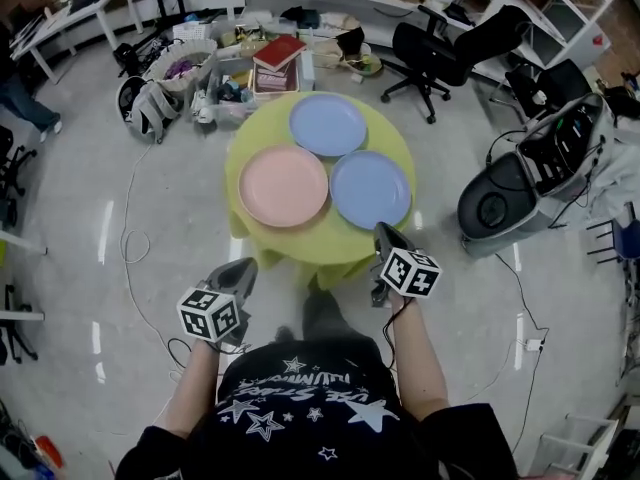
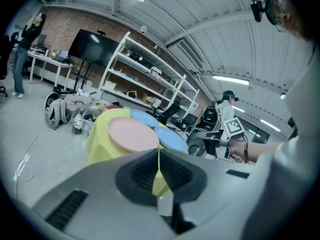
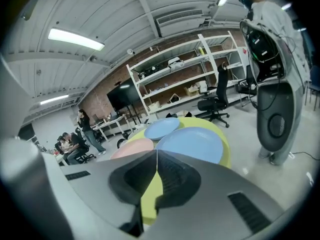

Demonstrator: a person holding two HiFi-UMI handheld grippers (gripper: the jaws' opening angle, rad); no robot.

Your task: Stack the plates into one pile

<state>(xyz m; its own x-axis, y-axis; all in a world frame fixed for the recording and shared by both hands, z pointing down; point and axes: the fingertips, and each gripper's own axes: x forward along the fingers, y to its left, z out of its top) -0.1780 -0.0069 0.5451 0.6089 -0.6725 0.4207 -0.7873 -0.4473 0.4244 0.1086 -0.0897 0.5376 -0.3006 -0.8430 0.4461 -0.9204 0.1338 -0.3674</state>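
Observation:
Three plates lie side by side on a round table with a yellow-green cloth (image 1: 262, 136): a pink plate (image 1: 283, 185) at the left, a blue plate (image 1: 328, 124) at the back, and another blue plate (image 1: 370, 189) at the right. My left gripper (image 1: 244, 269) hangs below the table's near-left edge, shut and empty. My right gripper (image 1: 383, 232) is shut and empty too, its tips just short of the right blue plate's near rim. The pink plate (image 2: 132, 134) fills the left gripper view ahead of the jaws; in the right gripper view the near blue plate (image 3: 190, 144) is closest.
Bags, baskets and a stack of books (image 1: 278, 58) crowd the floor behind the table. A black office chair (image 1: 440, 48) stands at the back right, and a grey machine (image 1: 520, 188) at the right. Cables trail over the floor. People stand and sit at the room's far side.

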